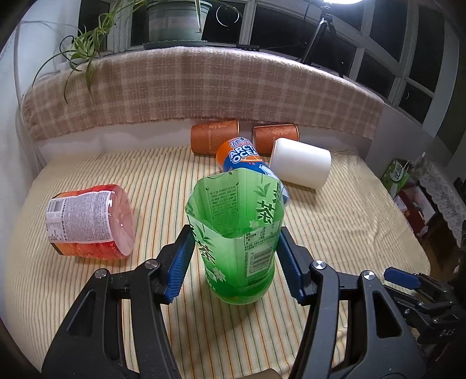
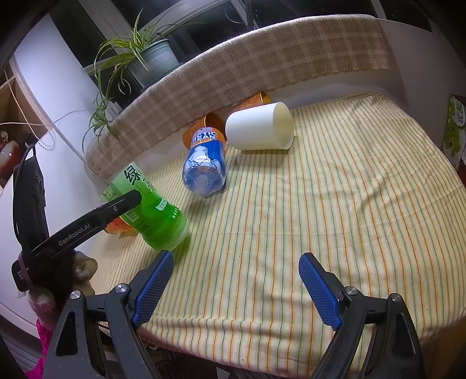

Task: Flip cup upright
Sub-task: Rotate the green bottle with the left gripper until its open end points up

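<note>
A green cut-bottle cup [image 1: 237,233] stands upright on the striped cloth, open end up, between the blue pads of my left gripper [image 1: 233,262]. The pads sit at its sides; whether they press it is unclear. It also shows in the right wrist view [image 2: 148,207], with the left gripper's finger [image 2: 116,207] across it. My right gripper [image 2: 236,288] is open and empty above the table's near edge. A white cup [image 1: 300,163] [image 2: 259,126], a blue cut-bottle cup [image 1: 241,159] [image 2: 204,166] and a red cut-bottle cup [image 1: 90,221] lie on their sides.
Two orange cups [image 1: 214,137] [image 1: 275,135] lie on their sides at the back, against a ledge under a plaid cloth [image 1: 204,87]. A potted plant [image 1: 171,23] stands on the ledge. The table drops off at right [image 1: 419,233], with boxes beyond.
</note>
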Demonstrator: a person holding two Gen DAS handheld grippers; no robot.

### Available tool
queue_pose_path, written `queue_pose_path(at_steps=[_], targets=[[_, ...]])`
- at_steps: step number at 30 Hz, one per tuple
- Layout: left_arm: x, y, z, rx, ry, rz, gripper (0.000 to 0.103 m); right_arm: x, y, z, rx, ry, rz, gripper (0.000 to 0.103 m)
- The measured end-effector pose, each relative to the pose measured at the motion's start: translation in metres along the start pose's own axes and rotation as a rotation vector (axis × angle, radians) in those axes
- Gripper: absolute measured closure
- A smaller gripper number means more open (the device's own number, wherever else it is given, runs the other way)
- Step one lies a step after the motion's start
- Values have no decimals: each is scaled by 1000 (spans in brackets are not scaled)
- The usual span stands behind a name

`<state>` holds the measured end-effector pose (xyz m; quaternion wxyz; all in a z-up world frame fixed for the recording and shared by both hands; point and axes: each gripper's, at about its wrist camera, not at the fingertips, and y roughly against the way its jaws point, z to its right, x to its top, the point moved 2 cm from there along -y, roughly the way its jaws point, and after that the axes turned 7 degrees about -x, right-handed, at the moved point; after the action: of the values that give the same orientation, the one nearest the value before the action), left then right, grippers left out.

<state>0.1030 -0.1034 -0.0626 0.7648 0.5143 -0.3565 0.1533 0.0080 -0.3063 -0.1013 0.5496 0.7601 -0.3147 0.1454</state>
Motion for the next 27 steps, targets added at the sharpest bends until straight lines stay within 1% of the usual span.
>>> queue_pose_path(at_steps=[7, 12, 15, 19, 27], targets=[[-3, -3, 6, 19, -39, 2, 45, 1, 0, 2, -2, -5, 0, 13], [-6, -2, 7, 15, -52, 4, 45, 2, -1, 1, -3, 1, -2, 13], [-6, -2, 8, 3, -44, 0, 44, 2, -2, 2, -7, 0, -4, 13], [-10, -4, 6, -43, -26, -20, 45, 2, -3, 0, -9, 3, -5, 13], [-14, -2, 7, -68, -27, -25, 44, 2, -2, -5, -7, 22, 0, 13]])
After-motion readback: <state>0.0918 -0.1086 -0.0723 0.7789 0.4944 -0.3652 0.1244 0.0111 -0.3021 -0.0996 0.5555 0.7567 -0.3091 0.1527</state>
